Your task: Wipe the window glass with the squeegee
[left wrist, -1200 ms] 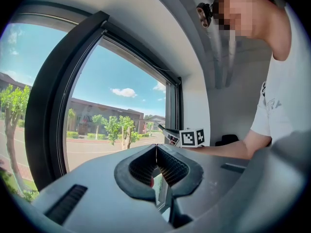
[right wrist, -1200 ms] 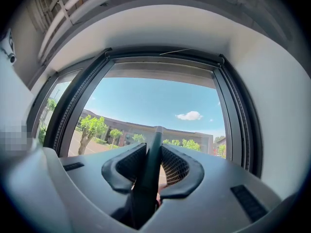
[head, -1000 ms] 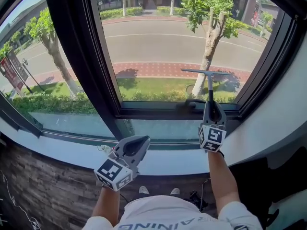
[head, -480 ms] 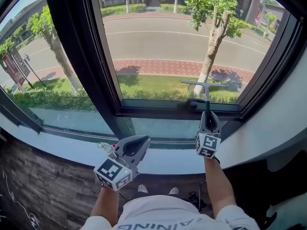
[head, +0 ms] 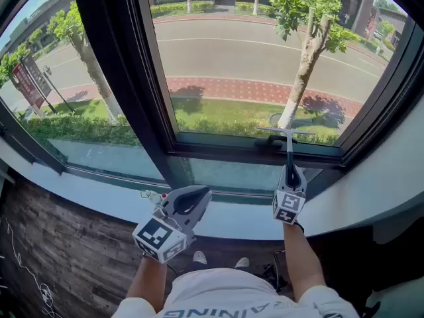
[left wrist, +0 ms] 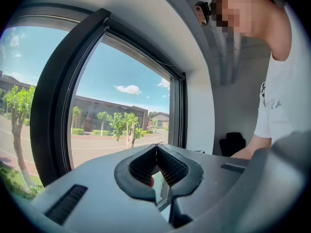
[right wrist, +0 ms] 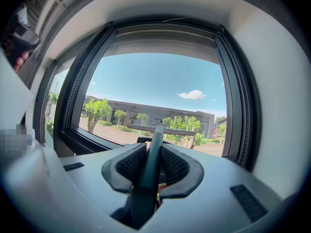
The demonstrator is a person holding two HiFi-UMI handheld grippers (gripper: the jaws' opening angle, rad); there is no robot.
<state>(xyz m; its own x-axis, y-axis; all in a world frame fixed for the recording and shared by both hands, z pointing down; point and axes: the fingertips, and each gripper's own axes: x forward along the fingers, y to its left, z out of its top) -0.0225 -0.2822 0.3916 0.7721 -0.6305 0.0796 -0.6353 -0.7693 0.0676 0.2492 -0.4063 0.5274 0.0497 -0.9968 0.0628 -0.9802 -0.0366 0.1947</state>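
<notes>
Head view: window glass (head: 252, 52) fills the upper half of the frame, with a street and trees showing through it. The dark window frame (head: 132, 91) runs from top left of centre down to mid-frame, then right along the foot of the pane. A pale sill (head: 86, 194) crosses the frame beneath it.

My left hand-held gripper (head: 192, 201) sits lower centre-left, over the sill. In the left gripper view (left wrist: 156, 147) its jaws meet at the tips with nothing between them.

My right hand-held gripper (head: 289, 172) is lower centre-right, pointing up at the pane. In the right gripper view (right wrist: 153, 152) its jaws are clamped on the dark handle of the squeegee (right wrist: 156, 135), which runs straight up between the pads.

In the head view the squeegee (head: 289, 148) stands upright, its blade level, right of centre, low against the glass and just above the bottom rail. I cannot tell whether the blade edge touches the glass.
</notes>
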